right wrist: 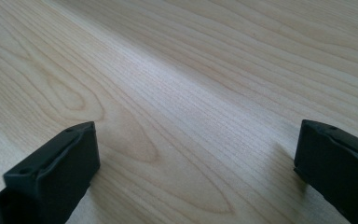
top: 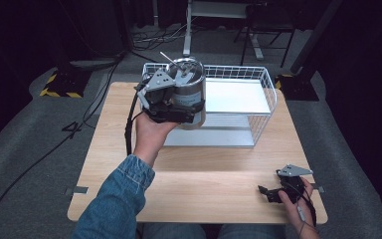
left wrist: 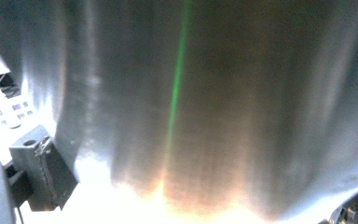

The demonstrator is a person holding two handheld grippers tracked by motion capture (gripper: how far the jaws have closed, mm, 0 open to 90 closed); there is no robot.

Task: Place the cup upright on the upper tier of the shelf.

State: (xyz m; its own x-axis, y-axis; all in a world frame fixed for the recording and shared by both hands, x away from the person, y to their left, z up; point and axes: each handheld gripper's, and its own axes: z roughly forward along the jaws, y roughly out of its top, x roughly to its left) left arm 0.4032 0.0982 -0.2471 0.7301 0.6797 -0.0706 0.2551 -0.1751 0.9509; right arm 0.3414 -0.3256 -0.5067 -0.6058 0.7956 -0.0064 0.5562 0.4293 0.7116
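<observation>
A shiny steel canister (top: 190,89) with a thin metal utensil (top: 168,58) sticking out of its top is at the left end of a white wire basket (top: 264,79). My left gripper (top: 191,112) is shut on the canister's side, held by a hand in a denim sleeve. I cannot tell whether the canister rests on anything. In the left gripper view the brushed steel wall (left wrist: 205,102) is right up close, with one black fingertip (left wrist: 44,170) against its lower left. My right gripper (top: 268,191) lies low at the table's front right, open; its jaws (right wrist: 196,163) stand wide apart over bare wood.
The basket stands at the back centre-right of the light wooden table (top: 204,184) and holds a flat white board (top: 236,97). Beyond the table are a dark floor with cables (top: 154,37), a yellow-black striped base (top: 59,84) and stand legs (top: 251,45).
</observation>
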